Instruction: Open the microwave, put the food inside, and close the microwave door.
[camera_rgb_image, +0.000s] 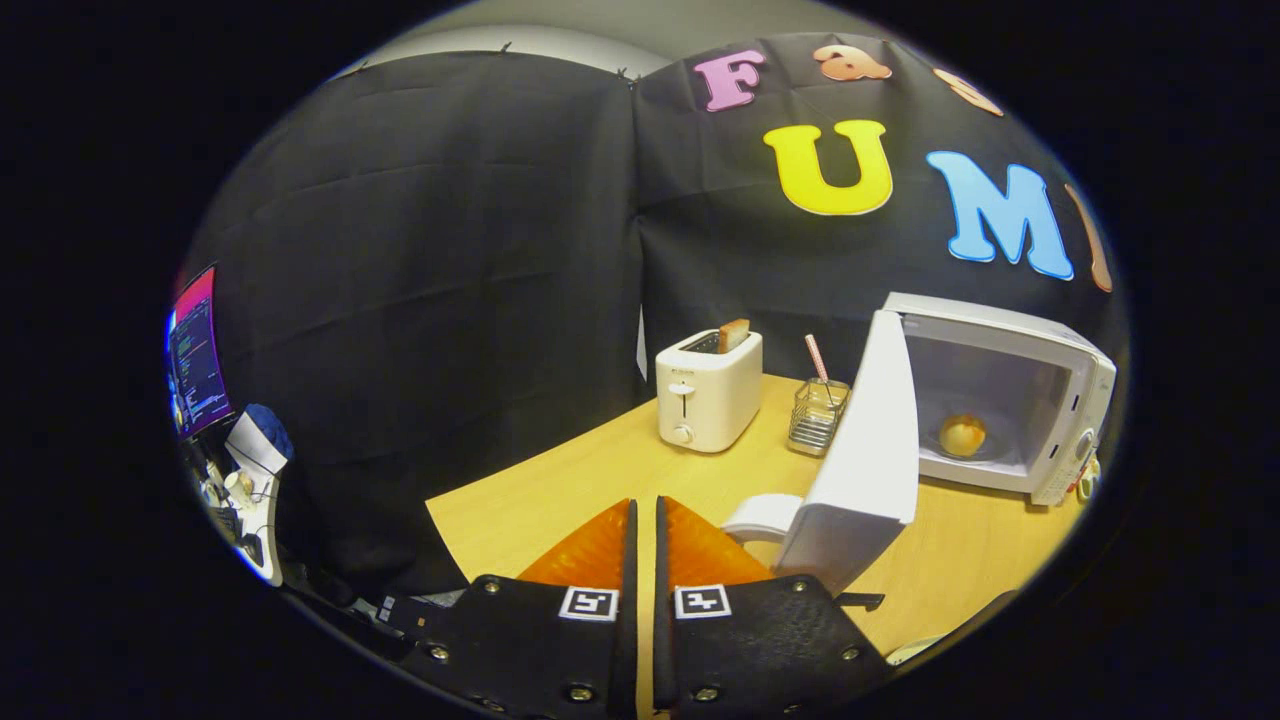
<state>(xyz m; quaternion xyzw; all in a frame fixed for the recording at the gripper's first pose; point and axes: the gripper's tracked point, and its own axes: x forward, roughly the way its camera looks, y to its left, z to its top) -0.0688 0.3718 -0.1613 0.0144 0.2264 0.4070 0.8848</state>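
Observation:
The white microwave (1040, 400) stands on the wooden table to the right, beyond my fingers. Its door (870, 450) hangs wide open, swung out toward me. Inside, on the turntable, lies a round yellowish piece of food (962, 435). My gripper (645, 515) is low over the table, left of the open door, its fingers nearly together with only a thin slit between them and nothing held.
A white toaster (708, 390) with a slice of bread sticking out stands ahead. A wire basket (815, 415) with a striped stick sits beside it. A white dish (762, 518) lies partly behind the door. A monitor (195, 350) and desk clutter are off the table's left.

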